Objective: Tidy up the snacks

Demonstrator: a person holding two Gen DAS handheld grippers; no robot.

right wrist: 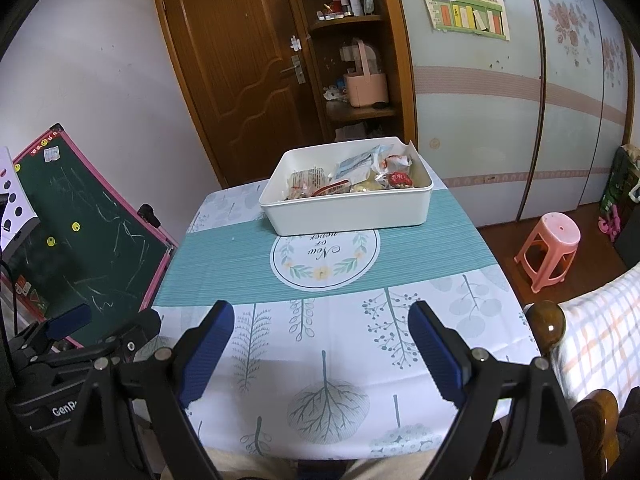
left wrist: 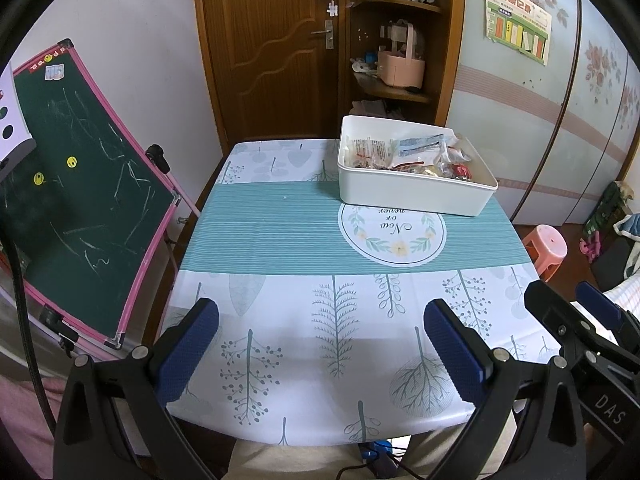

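Right wrist view: snack packets [right wrist: 352, 178] fill the white bin [right wrist: 348, 210] at twelve o'clock; bench [right wrist: 248, 248] otherwise bare, both tools, left tool [left wrist: 320, 344] and right tool [right wrist: 320, 340], released and holding nothing, so sorting seems finished.

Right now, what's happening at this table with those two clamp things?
A person holds a gripper in each hand at the near edge of the table. The left gripper and the right gripper are both open and empty, touching nothing. At the far side stands a white bin with a pile of wrapped snacks inside. No snack lies loose on the tablecloth, so sorting either hasn't begun or is finished.
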